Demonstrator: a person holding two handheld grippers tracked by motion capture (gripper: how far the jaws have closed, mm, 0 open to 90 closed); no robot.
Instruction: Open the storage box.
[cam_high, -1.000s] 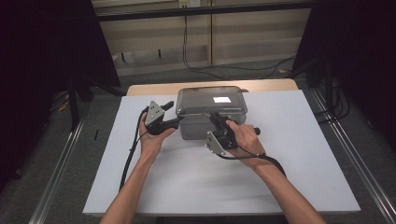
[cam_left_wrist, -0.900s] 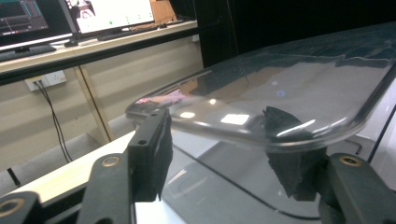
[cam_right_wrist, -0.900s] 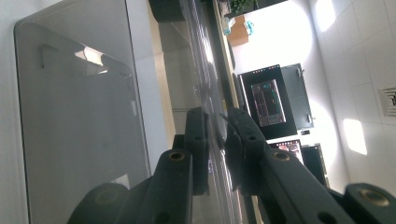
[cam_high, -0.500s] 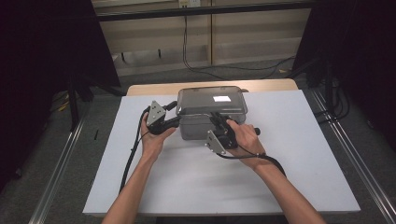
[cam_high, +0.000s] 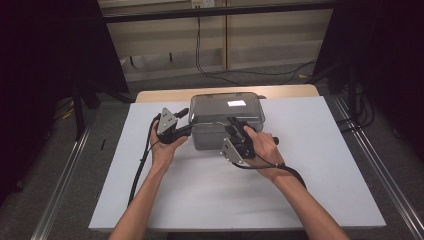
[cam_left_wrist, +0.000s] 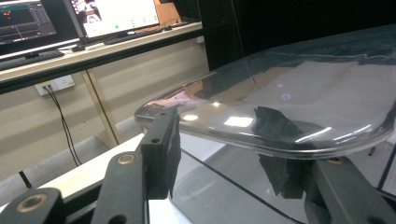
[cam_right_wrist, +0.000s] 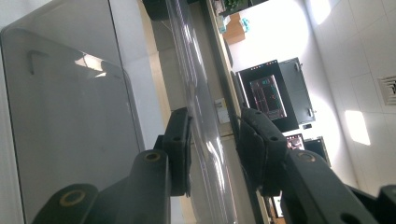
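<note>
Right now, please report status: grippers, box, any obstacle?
Left gripper at lid left edge, open. Right gripper straddles lid rim, not closed. Box on table. No obstacle seen.

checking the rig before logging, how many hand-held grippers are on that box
2. The left hand-held gripper is at the left end of the clear box; the right hand-held gripper is at the front edge of its lid.

We see bare white table sheet (cam_high: 210, 195) open in front of the clear grey plastic lidded box (cam_high: 227, 117); its left and right flanks are also open.
</note>
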